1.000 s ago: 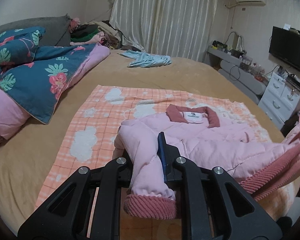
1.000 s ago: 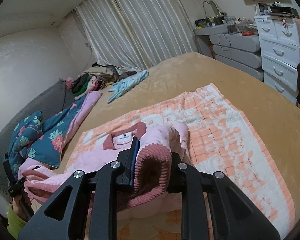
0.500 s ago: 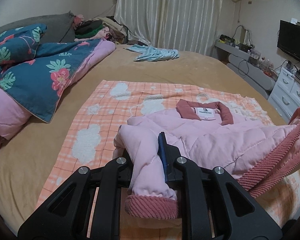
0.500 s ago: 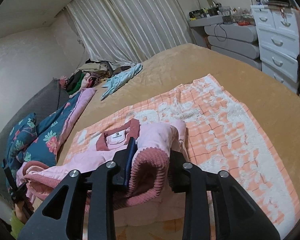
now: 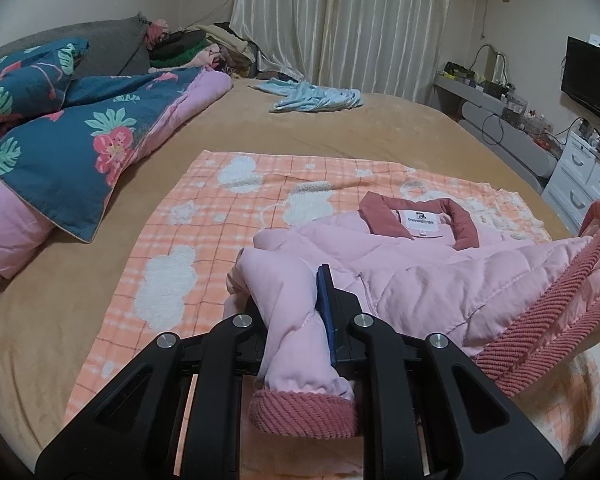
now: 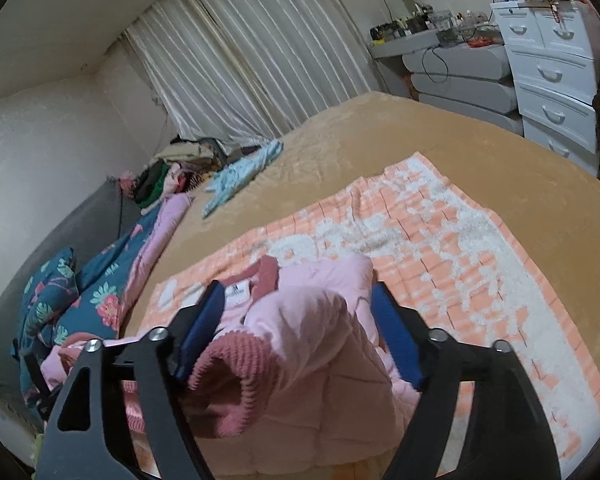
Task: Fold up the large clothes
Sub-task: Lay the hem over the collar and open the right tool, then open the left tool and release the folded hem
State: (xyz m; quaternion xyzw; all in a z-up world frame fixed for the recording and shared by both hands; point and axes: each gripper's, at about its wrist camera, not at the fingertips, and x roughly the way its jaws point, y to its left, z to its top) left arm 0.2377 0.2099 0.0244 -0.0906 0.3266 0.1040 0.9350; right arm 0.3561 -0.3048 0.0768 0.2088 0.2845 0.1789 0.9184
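A pink padded jacket [image 5: 440,264] with a dark pink collar [image 5: 420,216] lies on an orange checked blanket [image 5: 204,216] on the tan bed [image 5: 380,132]. My left gripper [image 5: 296,292] is shut on one sleeve [image 5: 296,344], whose ribbed cuff [image 5: 304,412] hangs toward the camera. In the right wrist view my right gripper [image 6: 298,292] is opening. The other sleeve [image 6: 312,340] and its cuff [image 6: 232,364] lie loose between the blue pads [image 6: 396,344], folded over the jacket body.
A floral quilt [image 5: 60,140] is bunched along the bed's left side. A light blue garment [image 5: 316,98] and a pile of clothes [image 5: 196,46] lie at the far end by the curtain. White drawers [image 6: 552,80] stand to the right of the bed.
My right gripper's jaws have spread wide and let go of the cuff they were clamping. Both grippers have moved a little forward and lower. My left gripper still grips its sleeve.
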